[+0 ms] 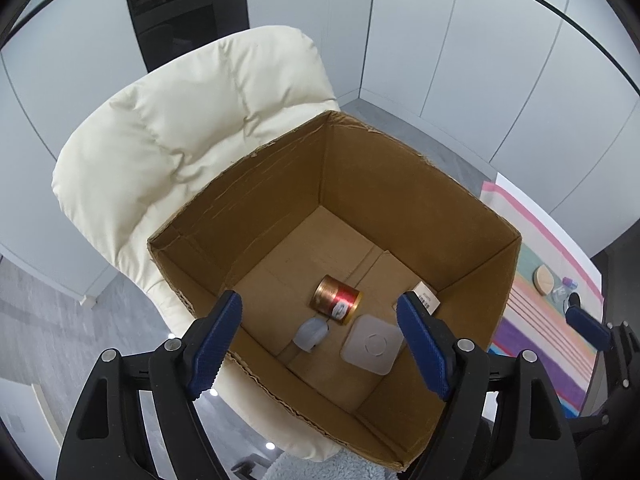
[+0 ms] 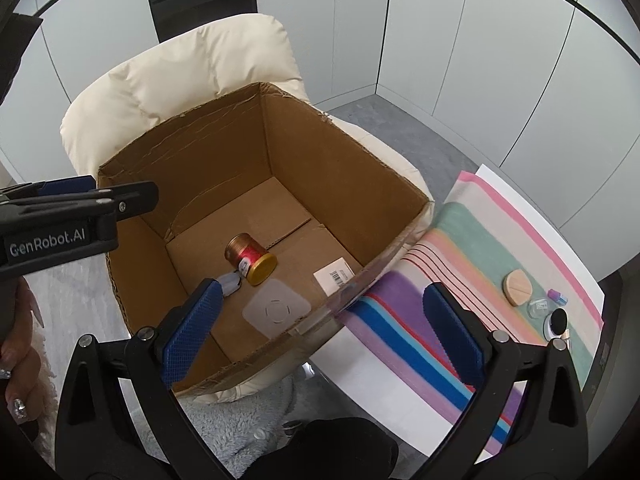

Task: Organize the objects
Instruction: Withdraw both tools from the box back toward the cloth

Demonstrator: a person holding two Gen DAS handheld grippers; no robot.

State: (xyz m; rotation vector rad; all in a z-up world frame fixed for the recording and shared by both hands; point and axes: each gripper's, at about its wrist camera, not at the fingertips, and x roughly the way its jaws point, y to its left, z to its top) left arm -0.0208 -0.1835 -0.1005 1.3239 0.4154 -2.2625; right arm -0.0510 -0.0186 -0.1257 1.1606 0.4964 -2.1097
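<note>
An open cardboard box (image 1: 460, 184) stands on a cream padded chair (image 1: 192, 120). On its floor lie a red and gold can (image 1: 337, 299) on its side, a small translucent cap-like piece (image 1: 311, 333) and a flat white square lid (image 1: 372, 345). My left gripper (image 1: 320, 346) hangs open above the near part of the box, with nothing between its blue pads. My right gripper (image 2: 324, 336) is open too, over the box's right rim (image 2: 360, 280) and the striped cloth (image 2: 460, 248), holding nothing. The can (image 2: 250, 258) and the lid (image 2: 276, 308) also show in the right wrist view.
A table to the right carries the striped cloth with a round wooden disc (image 2: 518, 286), a small glass jar (image 2: 538, 307), a tiny purple-capped bottle (image 2: 558, 297) and a black round lid (image 2: 558, 320). A white barcode label (image 2: 335, 276) lies in the box. A person's hand (image 2: 20, 360) shows at the left.
</note>
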